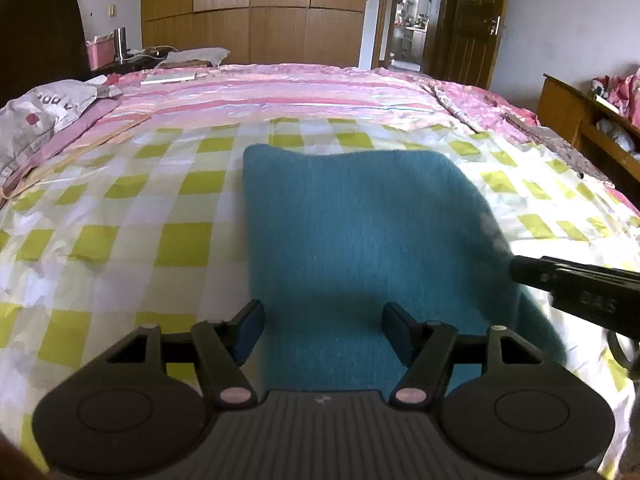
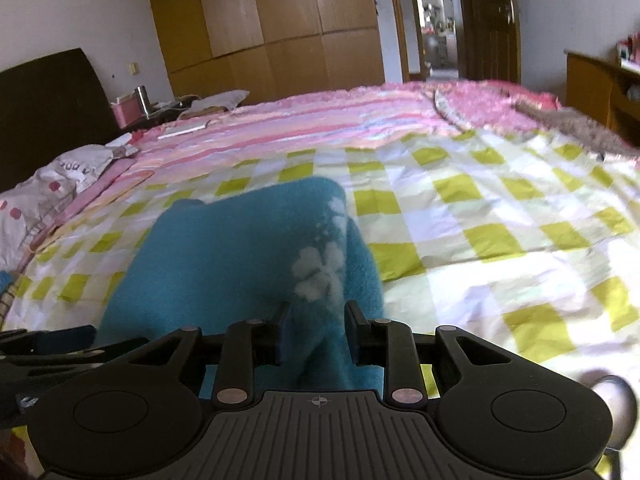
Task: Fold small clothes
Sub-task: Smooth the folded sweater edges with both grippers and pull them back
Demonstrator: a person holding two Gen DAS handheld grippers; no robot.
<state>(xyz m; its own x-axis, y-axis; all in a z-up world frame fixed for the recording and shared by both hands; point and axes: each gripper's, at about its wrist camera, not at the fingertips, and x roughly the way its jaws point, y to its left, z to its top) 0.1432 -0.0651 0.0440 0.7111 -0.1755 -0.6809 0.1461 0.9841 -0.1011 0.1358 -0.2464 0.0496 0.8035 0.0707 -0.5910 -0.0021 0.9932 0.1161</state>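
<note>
A small teal knit garment (image 1: 360,224) with a pale flower print (image 2: 320,268) lies on the green-and-white checked sheet (image 1: 132,216). My left gripper (image 1: 322,330) is open, its fingers standing wide apart just above the garment's near edge. My right gripper (image 2: 316,332) is shut on a raised fold of the garment's right side; it also shows in the left wrist view (image 1: 576,284) at the garment's right edge. The left gripper's dark body shows at the lower left of the right wrist view (image 2: 48,344).
The checked sheet covers a bed with a pink striped cover (image 1: 280,88) beyond it. A grey printed pillow (image 1: 44,116) lies at the left. A wooden shelf unit (image 1: 588,120) stands at the right. A wardrobe (image 1: 252,12) and an open door are behind.
</note>
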